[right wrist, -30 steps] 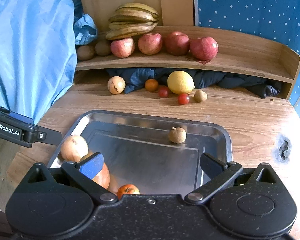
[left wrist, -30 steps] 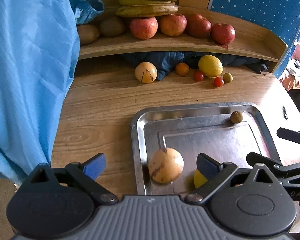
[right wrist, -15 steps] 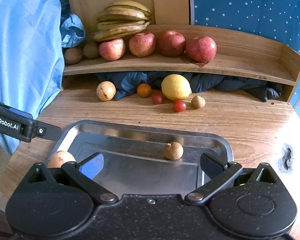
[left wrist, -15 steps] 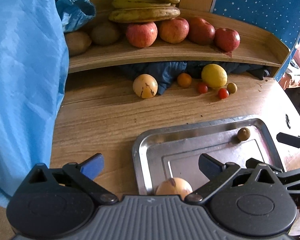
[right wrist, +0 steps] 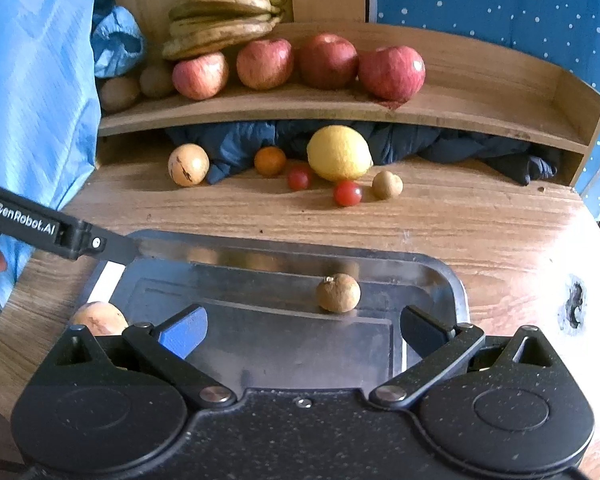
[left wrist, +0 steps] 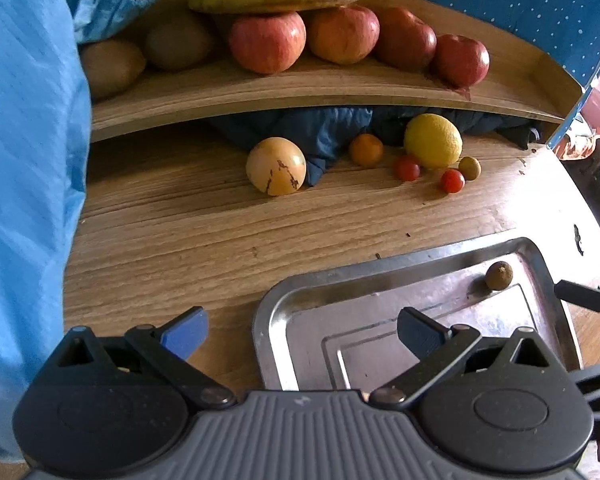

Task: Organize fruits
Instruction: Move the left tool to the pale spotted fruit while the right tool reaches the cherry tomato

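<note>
Your left hand-held gripper (left wrist: 302,330) and right hand-held gripper (right wrist: 302,330) both gape wide, holding nothing, above the tray (right wrist: 452,284) at the worktop's (left wrist: 220,232) near edge.

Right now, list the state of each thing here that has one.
Left claw: open, empty.
Right claw: open, empty.
Rectangular steel tray: flat on table, holding a small brown round fruit.
Yellow lemon: loose on table.
Four red apples: lined up on shelf.

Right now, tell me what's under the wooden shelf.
Under the wooden shelf, a crumpled dark blue cloth fills the gap. The lemon and small orange sit at its front edge. Whatever lies deeper behind the cloth is hidden.
</note>
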Action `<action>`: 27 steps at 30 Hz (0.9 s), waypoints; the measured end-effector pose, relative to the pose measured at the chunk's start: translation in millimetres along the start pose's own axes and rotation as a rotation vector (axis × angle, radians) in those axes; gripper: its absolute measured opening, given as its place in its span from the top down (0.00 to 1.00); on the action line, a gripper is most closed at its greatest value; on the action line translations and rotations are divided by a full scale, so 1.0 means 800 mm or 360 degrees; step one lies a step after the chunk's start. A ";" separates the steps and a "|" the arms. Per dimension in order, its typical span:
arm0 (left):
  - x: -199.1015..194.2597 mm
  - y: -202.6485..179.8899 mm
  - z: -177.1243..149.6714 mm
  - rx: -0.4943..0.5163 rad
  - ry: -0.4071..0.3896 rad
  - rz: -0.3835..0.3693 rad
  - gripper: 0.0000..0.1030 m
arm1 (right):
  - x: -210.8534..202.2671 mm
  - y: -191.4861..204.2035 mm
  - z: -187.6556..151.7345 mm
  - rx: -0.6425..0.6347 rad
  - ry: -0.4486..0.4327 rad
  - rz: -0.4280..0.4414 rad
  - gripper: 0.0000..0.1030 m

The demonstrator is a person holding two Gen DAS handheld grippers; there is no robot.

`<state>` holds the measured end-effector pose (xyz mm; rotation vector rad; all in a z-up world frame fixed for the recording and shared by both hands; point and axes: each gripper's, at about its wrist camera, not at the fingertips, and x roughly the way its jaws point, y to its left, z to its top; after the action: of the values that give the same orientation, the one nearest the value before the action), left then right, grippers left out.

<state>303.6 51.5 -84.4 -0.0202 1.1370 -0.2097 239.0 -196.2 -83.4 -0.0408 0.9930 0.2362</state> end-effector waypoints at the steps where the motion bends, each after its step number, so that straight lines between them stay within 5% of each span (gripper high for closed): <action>1: 0.004 0.001 0.002 0.0000 0.0005 0.0001 0.00 | 0.001 0.001 -0.001 -0.0002 0.0010 -0.0003 0.01; 27: 0.057 0.026 0.076 -0.0084 -0.0028 -0.0023 0.00 | 0.048 -0.014 0.057 -0.0034 0.0039 -0.0101 0.01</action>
<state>380.2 58.7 -101.9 -0.0771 1.1249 -0.1922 299.1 -193.5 -90.8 -0.0948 1.0121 0.1884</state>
